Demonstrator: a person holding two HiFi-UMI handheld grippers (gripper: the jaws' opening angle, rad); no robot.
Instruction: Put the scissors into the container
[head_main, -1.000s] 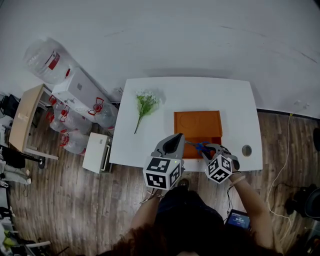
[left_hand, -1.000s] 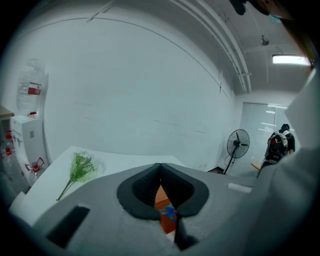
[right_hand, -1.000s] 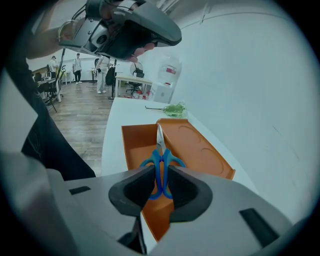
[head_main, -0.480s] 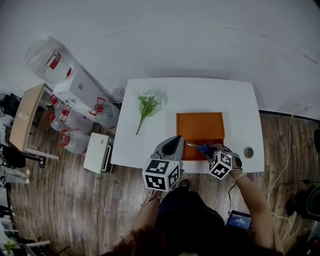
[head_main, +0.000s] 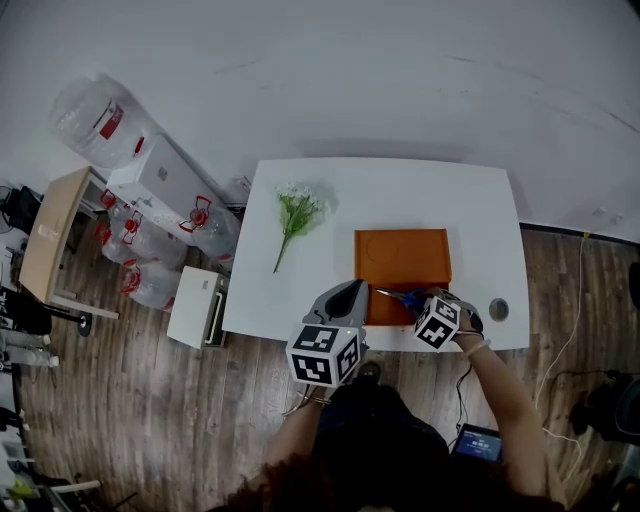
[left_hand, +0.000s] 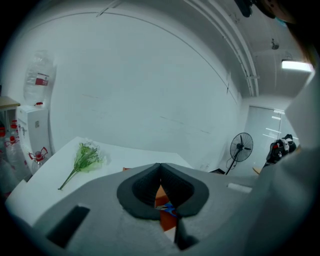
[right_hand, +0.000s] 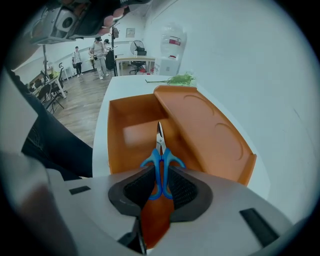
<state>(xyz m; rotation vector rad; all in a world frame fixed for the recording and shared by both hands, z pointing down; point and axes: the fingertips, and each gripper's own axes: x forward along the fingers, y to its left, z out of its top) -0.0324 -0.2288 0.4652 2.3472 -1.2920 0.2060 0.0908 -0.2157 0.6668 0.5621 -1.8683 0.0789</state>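
Observation:
Blue-handled scissors (right_hand: 161, 165) are clamped by their handles in my right gripper (right_hand: 161, 186), blades pointing forward over the orange container (right_hand: 130, 137). In the head view the scissors (head_main: 401, 297) hang over the container's near open compartment (head_main: 381, 310), with the right gripper (head_main: 425, 311) at the table's front edge. The container's flat lid part (head_main: 402, 258) lies behind it. My left gripper (head_main: 345, 297) hovers at the front edge just left of the container, jaws closed with nothing between them (left_hand: 160, 179).
A bunch of green and white flowers (head_main: 296, 210) lies on the white table (head_main: 300, 280) to the left. A small round object (head_main: 498, 309) sits near the right front corner. Water jugs and a white box (head_main: 160, 180) stand on the floor at the left.
My right gripper has carried the scissors slightly right and forward over the container's open part. The left gripper has shifted a little nearer the table edge.

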